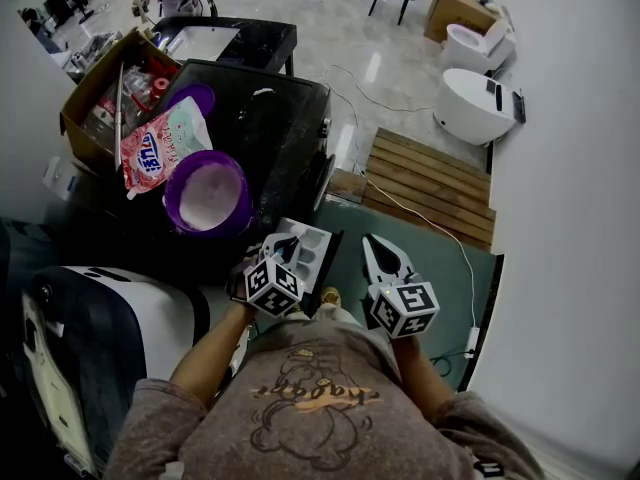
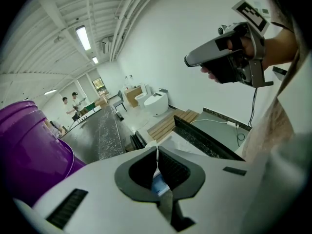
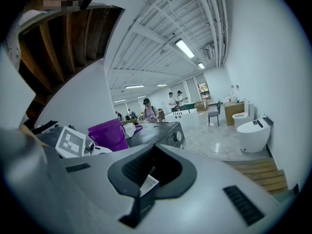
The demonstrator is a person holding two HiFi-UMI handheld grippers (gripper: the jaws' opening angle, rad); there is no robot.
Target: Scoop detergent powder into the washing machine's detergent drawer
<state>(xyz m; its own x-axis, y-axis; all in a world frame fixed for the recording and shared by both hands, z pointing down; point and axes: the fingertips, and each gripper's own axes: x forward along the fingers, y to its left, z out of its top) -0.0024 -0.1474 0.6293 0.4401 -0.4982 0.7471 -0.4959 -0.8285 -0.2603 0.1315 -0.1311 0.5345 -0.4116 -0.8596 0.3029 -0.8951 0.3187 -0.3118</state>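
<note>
1. The drawer (image 1: 312, 244) is pulled out of the washer (image 1: 285, 128). Its white compartments lie just under and ahead of the tips of the left tongs (image 1: 292, 240).
2. The powder (image 1: 210, 200) is white and sits in a purple tub (image 1: 172, 190) on the washer top, near the left tongs, ahead of them and to their left. From the left tongs' own camera the tub (image 2: 29, 150) fills the left edge.
3. The left tongs (image 2: 157, 150) are clenched: the jaw tips meet, with nothing gripped between them.
4. The right tongs (image 3: 154, 145) are clenched too and empty. In the head view the right tongs (image 1: 372, 244) are just to the right of the left pair, apart from them and right of the drawer, over a green floor (image 1: 445, 258).
5. A pink-and-white bag (image 1: 158, 150) lies beyond the tub and touches its far rim. A purple lid (image 1: 192, 98) sits past the bag. A box (image 1: 100, 93) stands farther to the left.
6. Well ahead of the right tongs lie wooden slats (image 1: 430, 178). Past them stands a white toilet (image 1: 472, 106).
</note>
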